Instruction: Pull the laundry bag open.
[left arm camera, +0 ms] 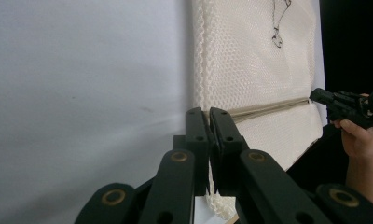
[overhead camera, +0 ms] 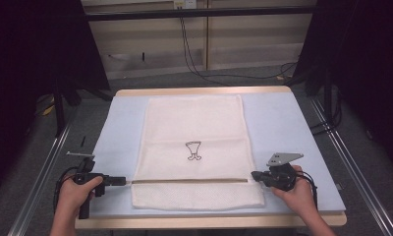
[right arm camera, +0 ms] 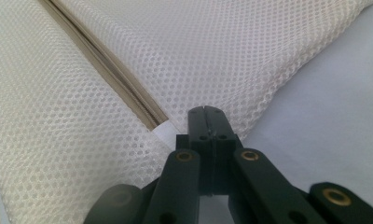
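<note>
a cream mesh laundry bag (overhead camera: 194, 147) lies flat along the middle of the desk (overhead camera: 288, 123), its long sides running from the far edge toward the near edge. a small black line drawing (overhead camera: 194, 150) sits near the bag's middle. a tan zipper (overhead camera: 189, 181) crosses the bag from side to side, close to its near end and parallel to the desk's near edge.

the left tongs (overhead camera: 127, 181) sit at the bag's left edge, right at the left end of the zipper, held by the person's left hand (overhead camera: 79, 189) near the desk's near left corner. in the left gripper view the left tongs (left arm camera: 209, 116) have their jaws drawn almost together with only a thin slit between them, and the bag's braided side seam (left arm camera: 199, 60) runs down into that slit, so they are clenched on the bag's edge.

the right tongs (overhead camera: 254, 174) sit at the right end of the zipper, held by the right hand (overhead camera: 295, 189) near the desk's near right corner, with a grey three-cornered plate (overhead camera: 284, 158) on top. in the right gripper view the right tongs (right arm camera: 206, 112) have their jaws pressed together, tips just beside the white tab (right arm camera: 165, 133) at the zipper's end and over the mesh; whether they pinch any fabric cannot be told.

the desk surface is pale blue with a wooden rim (overhead camera: 204, 91).
</note>
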